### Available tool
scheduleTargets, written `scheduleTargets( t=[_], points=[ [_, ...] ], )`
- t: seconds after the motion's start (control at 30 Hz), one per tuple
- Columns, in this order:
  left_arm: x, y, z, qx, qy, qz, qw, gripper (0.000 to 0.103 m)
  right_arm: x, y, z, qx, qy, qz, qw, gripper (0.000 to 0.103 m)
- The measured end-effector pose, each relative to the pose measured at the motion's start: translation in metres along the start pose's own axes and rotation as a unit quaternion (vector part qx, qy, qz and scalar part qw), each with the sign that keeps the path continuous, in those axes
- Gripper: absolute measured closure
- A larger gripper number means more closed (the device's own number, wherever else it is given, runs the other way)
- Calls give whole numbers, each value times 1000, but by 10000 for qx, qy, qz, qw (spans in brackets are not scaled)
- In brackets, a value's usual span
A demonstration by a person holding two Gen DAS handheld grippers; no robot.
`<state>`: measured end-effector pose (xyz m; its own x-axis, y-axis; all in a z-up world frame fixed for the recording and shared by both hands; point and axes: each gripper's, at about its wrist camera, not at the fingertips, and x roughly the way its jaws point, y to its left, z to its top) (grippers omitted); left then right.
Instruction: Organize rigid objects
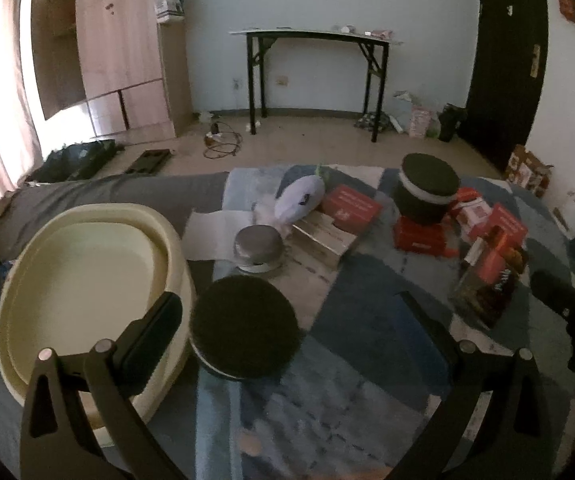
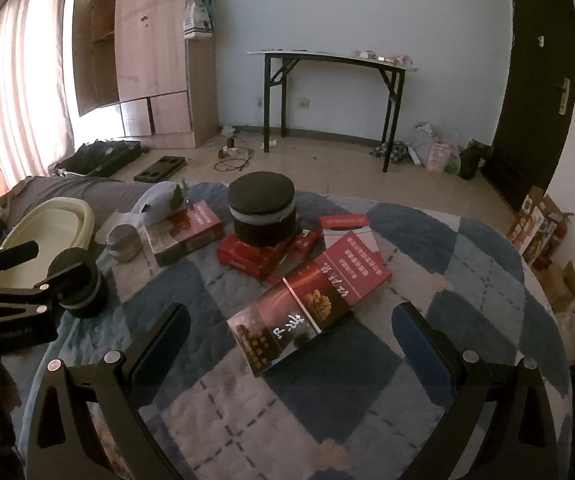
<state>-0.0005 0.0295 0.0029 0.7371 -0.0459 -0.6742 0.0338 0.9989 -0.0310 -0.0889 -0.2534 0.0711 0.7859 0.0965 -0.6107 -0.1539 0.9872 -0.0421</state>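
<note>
A small black round jar with a pale band stands on the checked blanket beside the cream basin. My left gripper is open around the jar, which sits close to the left finger and far from the right one. In the right wrist view the same jar shows at the tip of the left gripper. My right gripper is open over a dark red box, without touching it. A bigger black jar rests on a red box.
A small metal tin, a pale plush toy and several red boxes lie across the blanket. Beyond the bed are bare floor, a black-legged table, a wooden wardrobe and a dark door.
</note>
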Motion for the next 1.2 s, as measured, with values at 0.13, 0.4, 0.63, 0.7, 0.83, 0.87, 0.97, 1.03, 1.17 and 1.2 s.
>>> scheduleTargets(
  t=[0.13, 0.4, 0.63, 0.7, 0.83, 0.87, 0.97, 1.03, 1.17, 1.2],
  points=[
    [1, -2, 1, 19, 69, 37, 10000, 0, -1, 1, 0, -12, -9, 23, 10000, 0],
    [3, -2, 0, -82, 135, -73, 9998, 0, -1, -1, 2, 1, 21, -69, 10000, 0],
    [2, -5, -1, 13, 141, 0, 9999, 0, -1, 4, 2, -100, 19, -13, 9999, 0],
    [1, -4, 0, -10, 141, 17, 9999, 0, -2, 5, 2, -118, 14, 17, 9999, 0],
    [0, -3, 1, -51, 120, 2, 9999, 0, -2, 4, 2, -90, 8, -17, 10000, 0],
    [0, -2, 1, -57, 121, 16, 9999, 0, -2, 4, 2, -83, 8, -12, 10000, 0],
    [1, -2, 2, -37, 127, 27, 9999, 0, -2, 4, 3, -82, 11, -52, 10000, 0],
    [2, -3, 2, 5, 127, 49, 9999, 0, -2, 5, 3, -94, 11, -25, 10000, 0],
    [3, -3, 3, 31, 119, 27, 9999, 0, -2, 6, 3, -137, 19, -25, 9999, 0],
    [3, -4, 2, 38, 117, 32, 9999, 0, -2, 7, 3, -138, 14, -9, 9999, 0]
  ],
)
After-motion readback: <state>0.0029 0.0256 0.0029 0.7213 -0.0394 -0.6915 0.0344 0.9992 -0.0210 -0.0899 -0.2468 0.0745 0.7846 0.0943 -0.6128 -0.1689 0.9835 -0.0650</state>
